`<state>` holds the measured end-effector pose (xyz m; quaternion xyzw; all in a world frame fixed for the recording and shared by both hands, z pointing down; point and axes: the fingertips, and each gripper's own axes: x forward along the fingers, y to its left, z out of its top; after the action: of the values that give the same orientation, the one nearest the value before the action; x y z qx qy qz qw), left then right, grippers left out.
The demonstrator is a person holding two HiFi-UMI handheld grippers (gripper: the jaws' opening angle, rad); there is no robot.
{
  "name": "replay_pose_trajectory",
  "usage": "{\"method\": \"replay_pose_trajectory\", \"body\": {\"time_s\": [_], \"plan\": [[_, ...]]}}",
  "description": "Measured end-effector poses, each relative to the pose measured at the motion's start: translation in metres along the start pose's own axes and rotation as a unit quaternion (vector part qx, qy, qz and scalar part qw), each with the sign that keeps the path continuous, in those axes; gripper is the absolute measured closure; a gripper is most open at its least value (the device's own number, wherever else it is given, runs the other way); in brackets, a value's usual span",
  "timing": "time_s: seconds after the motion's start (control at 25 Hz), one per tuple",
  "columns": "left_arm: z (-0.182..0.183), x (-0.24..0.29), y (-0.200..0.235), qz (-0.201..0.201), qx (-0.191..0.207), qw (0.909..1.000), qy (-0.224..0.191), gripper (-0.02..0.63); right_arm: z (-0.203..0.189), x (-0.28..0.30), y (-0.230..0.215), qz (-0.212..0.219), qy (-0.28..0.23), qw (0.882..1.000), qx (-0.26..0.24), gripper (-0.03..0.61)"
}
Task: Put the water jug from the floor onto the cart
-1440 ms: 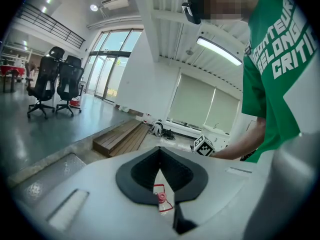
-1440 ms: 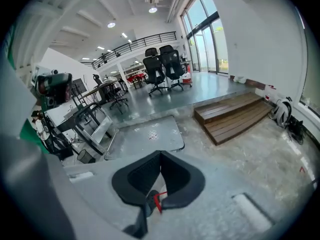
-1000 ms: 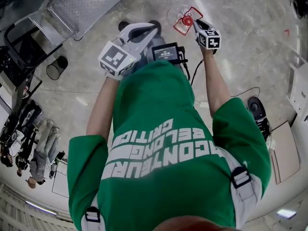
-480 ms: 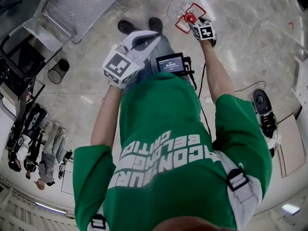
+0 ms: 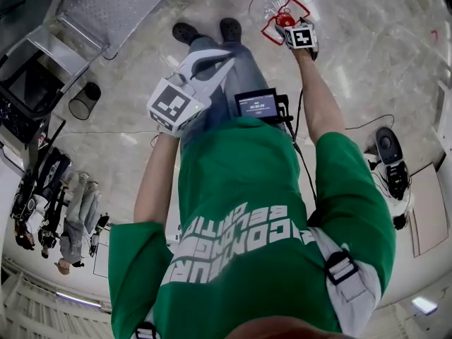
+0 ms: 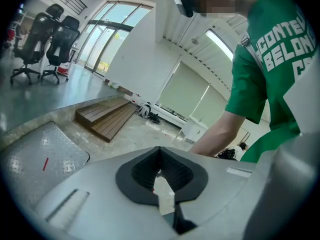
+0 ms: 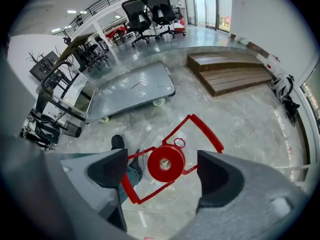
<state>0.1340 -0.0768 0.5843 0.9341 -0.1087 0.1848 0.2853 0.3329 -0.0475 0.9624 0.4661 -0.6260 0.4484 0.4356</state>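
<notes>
The water jug [image 5: 265, 6] stands on the floor, a clear body with a red cap [image 7: 165, 162] and a red folding handle [image 7: 200, 126]. My right gripper [image 5: 288, 27] points steeply down right above it. Its jaws are opening and stand wide in the right gripper view [image 7: 164, 173], one on each side of the cap, and the pads do not touch it. My left gripper [image 5: 226, 54] hangs over the person's legs, far from the jug. In the left gripper view its black pads [image 6: 160, 156] meet at the tip with nothing between them.
The cart [image 5: 120, 2] is a low metal platform on wheels [image 7: 131, 90], left of the jug. The person's shoes [image 5: 185, 32] stand between the two. A black bin [image 5: 83, 101] sits by the cart handle. Wooden steps [image 7: 230, 74] and office chairs [image 7: 150, 11] lie farther off.
The right gripper has sunk toward the jug and now hangs right over its red cap. The person has bent further forward. The left gripper has dropped slightly.
</notes>
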Motion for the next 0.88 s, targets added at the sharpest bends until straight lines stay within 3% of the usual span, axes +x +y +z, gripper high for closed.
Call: {"method": "replay_pose_trajectory", "body": {"time_s": [0.56, 0.76, 0.8, 0.88], "plan": [[-0.026, 0.001, 0.005, -0.010, -0.021, 0.9997, -0.006, 0.601, -0.015, 0.036, -0.001, -0.027, 0.060, 0.997, -0.051, 0.166], [-0.033, -0.005, 0.006, -0.008, -0.027, 0.9996, -0.009, 0.601, -0.031, 0.039, -0.012, -0.061, 0.103, 0.991, -0.056, 0.175], [-0.035, -0.007, 0.007, -0.006, -0.028, 0.9995, -0.010, 0.601, -0.030, 0.040, -0.010, -0.059, 0.101, 0.992, -0.056, 0.189], [-0.039, -0.010, 0.008, -0.003, -0.031, 0.9994, -0.011, 0.601, -0.020, 0.043, -0.004, -0.049, 0.083, 0.993, -0.062, 0.278]]}}
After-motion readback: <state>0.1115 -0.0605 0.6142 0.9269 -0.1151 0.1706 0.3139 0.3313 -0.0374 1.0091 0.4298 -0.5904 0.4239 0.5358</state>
